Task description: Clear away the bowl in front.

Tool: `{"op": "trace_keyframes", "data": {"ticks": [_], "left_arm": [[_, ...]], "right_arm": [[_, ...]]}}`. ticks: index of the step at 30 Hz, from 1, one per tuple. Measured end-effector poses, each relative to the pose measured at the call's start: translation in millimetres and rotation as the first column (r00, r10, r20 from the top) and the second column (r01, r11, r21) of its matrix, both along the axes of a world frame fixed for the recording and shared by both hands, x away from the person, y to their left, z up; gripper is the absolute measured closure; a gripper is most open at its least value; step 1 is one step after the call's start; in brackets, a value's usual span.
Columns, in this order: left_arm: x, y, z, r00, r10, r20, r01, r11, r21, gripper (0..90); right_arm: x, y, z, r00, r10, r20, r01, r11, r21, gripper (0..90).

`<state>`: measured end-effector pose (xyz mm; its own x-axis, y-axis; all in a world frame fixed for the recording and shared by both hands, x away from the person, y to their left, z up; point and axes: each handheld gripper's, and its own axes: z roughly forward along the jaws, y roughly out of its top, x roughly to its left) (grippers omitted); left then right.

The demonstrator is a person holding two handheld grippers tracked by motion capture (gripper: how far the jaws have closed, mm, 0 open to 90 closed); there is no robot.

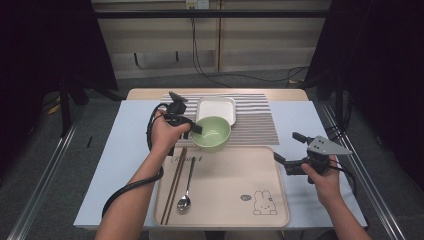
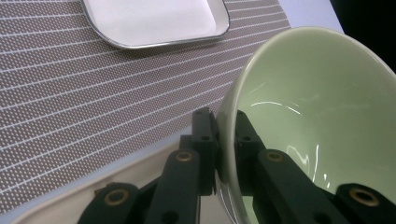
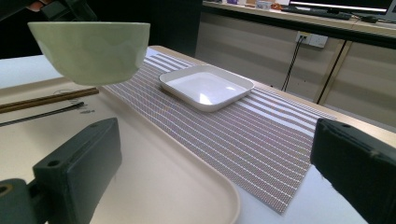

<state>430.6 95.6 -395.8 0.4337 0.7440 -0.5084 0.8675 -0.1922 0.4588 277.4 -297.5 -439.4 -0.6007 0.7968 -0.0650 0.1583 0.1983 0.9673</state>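
A pale green bowl (image 1: 212, 132) hangs in the air over the near edge of the striped placemat (image 1: 255, 117), clear of the surface in the right gripper view (image 3: 91, 49). My left gripper (image 1: 195, 127) is shut on the bowl's left rim (image 2: 226, 140), one jaw outside the wall and one inside. A white square dish (image 1: 216, 108) rests on the placemat just behind the bowl. My right gripper (image 1: 289, 150) stands open beside the right edge of the beige tray (image 1: 240, 175), nothing between its jaws.
Brown chopsticks (image 1: 173, 184) and a metal spoon (image 1: 186, 192) lie on the tray's left part. The tray has a rabbit drawing (image 1: 264, 202) near its front right corner. A light blue cloth (image 1: 125, 145) covers the table; black cable (image 1: 132, 185) trails from the left gripper.
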Motion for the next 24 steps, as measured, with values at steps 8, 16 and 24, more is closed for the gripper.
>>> {"op": "trace_keyframes", "data": {"ticks": [8,16,24], "left_arm": [[-7.7,0.9,1.1,0.9961,-0.087,0.017,0.086,0.9955,0.039,83.2],[-18.0,-2.7,-1.7,0.9925,-0.121,0.017,0.12,0.9911,0.058,83.2],[-26.0,-5.6,-7.4,0.9876,-0.157,0.005,0.156,0.9845,0.08,83.2]], "right_arm": [[0.0,0.5,-0.1,1.0,-0.002,0.0,0.002,1.0,0.003,1.8],[-0.7,0.3,0.0,1.0,-0.003,-0.003,0.003,1.0,0.004,1.8],[-0.8,0.7,-0.3,1.0,0.003,0.0,-0.003,1.0,0.0,1.8]]}}
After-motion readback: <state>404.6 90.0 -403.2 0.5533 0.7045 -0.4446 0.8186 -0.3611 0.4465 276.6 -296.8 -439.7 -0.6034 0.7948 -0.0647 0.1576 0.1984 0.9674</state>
